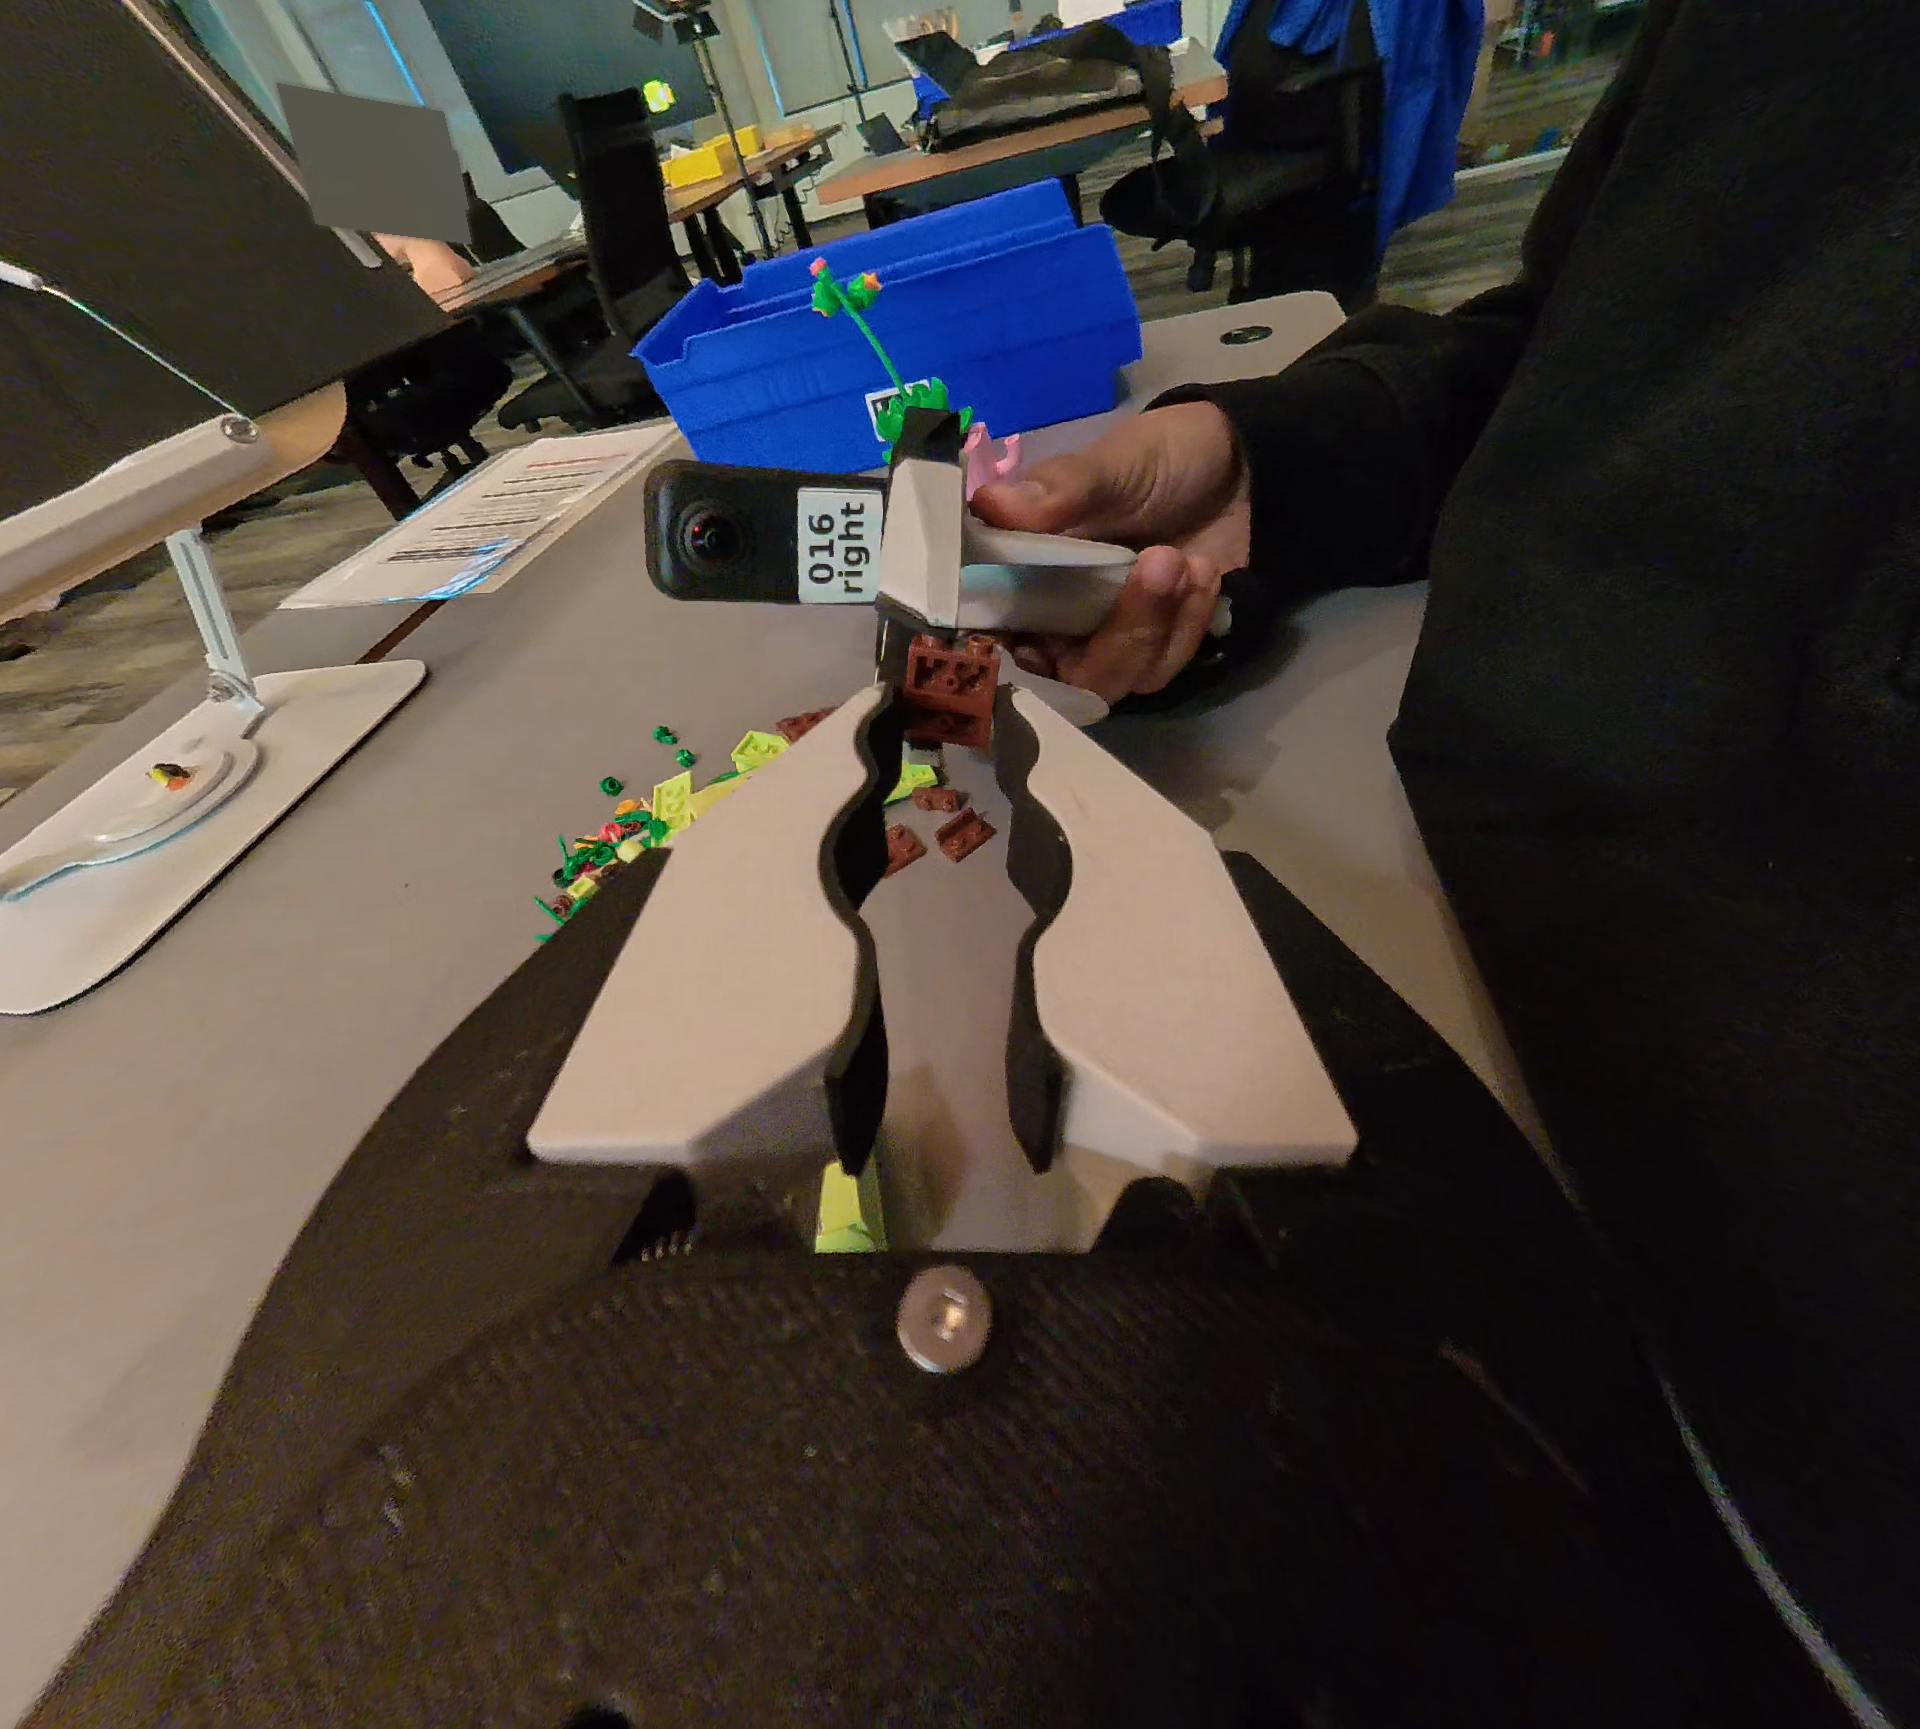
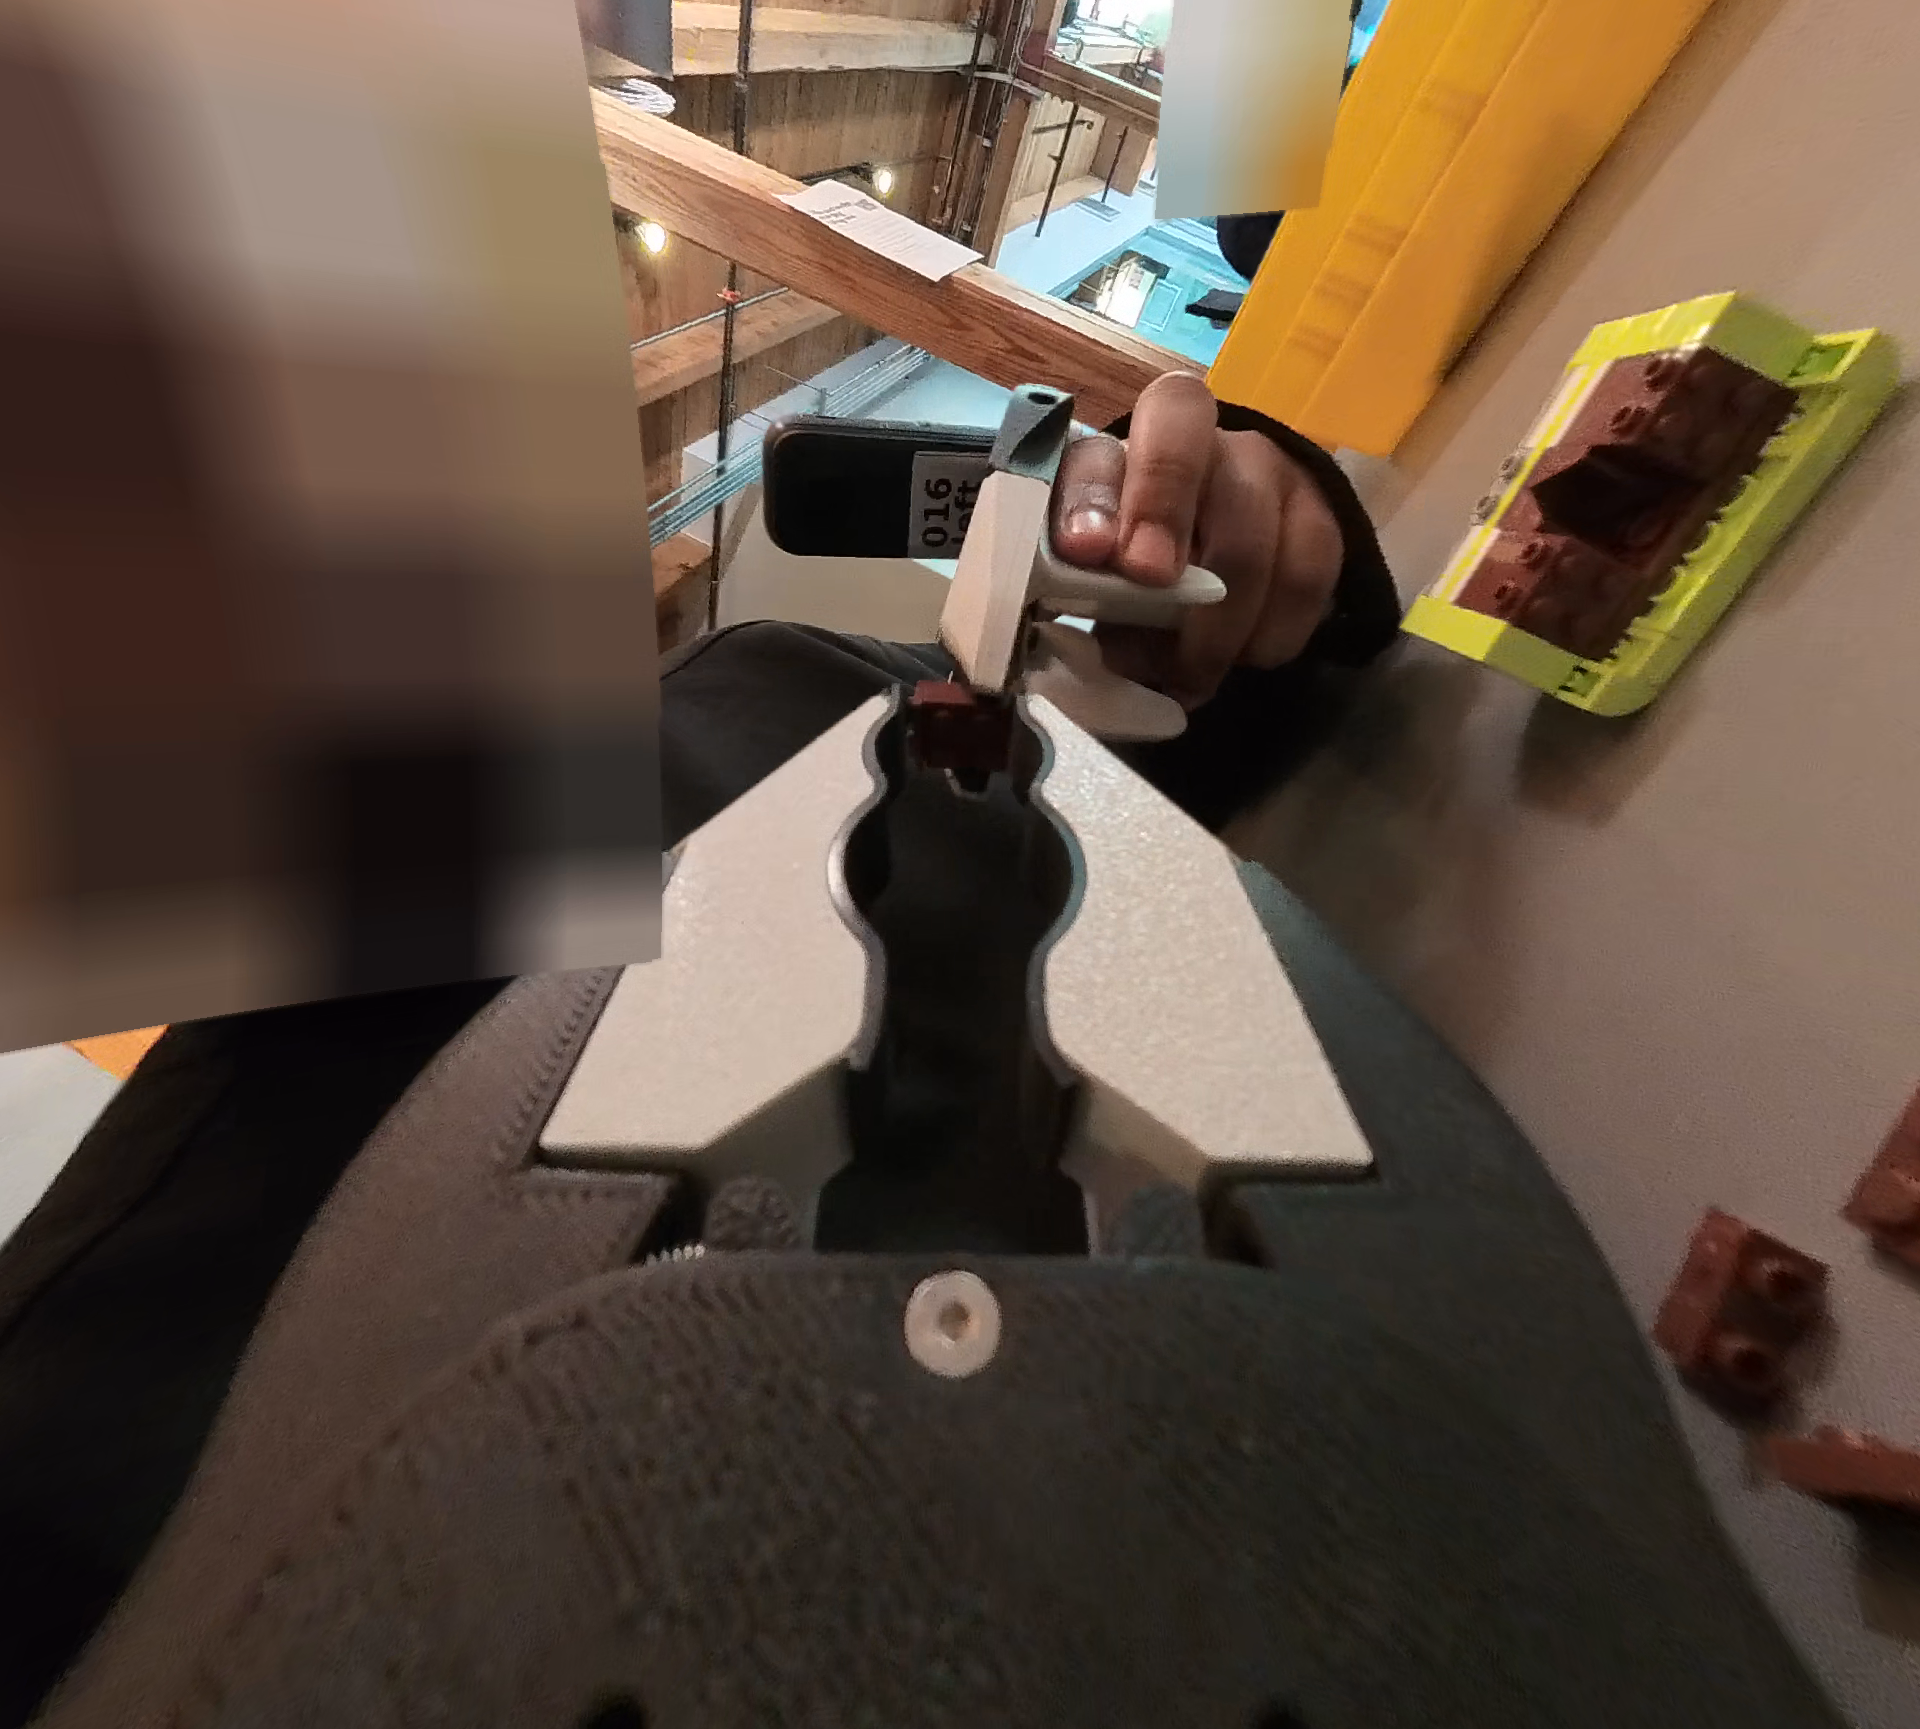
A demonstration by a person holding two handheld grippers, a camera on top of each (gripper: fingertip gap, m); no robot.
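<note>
My left gripper (image 1: pixel 948 697) is shut on a small brown brick stack (image 1: pixel 948 692), held above the grey table (image 1: pixel 364 1004). My right gripper (image 2: pixel 958 703) meets it tip to tip and is shut on the same brown stack (image 2: pixel 956 734). In the left wrist view the right gripper (image 1: pixel 935 630) comes in from the right, held by a hand (image 1: pixel 1132 516), and grips the upper brick. In the right wrist view the left gripper (image 2: pixel 982 677) shows beyond the brick, held by a hand (image 2: pixel 1195 526). How the bricks join is hidden by the fingers.
A pile of small green, lime and brown pieces (image 1: pixel 665 806) lies under the grippers. A lime plate with brown bricks (image 2: pixel 1662 505) and loose brown bricks (image 2: pixel 1745 1305) lie to the right. A blue bin (image 1: pixel 914 329), a yellow bin (image 2: pixel 1455 121), a lamp base (image 1: pixel 156 796) and a paper sheet (image 1: pixel 488 516) stand around. My left and right fingertips are right by each other.
</note>
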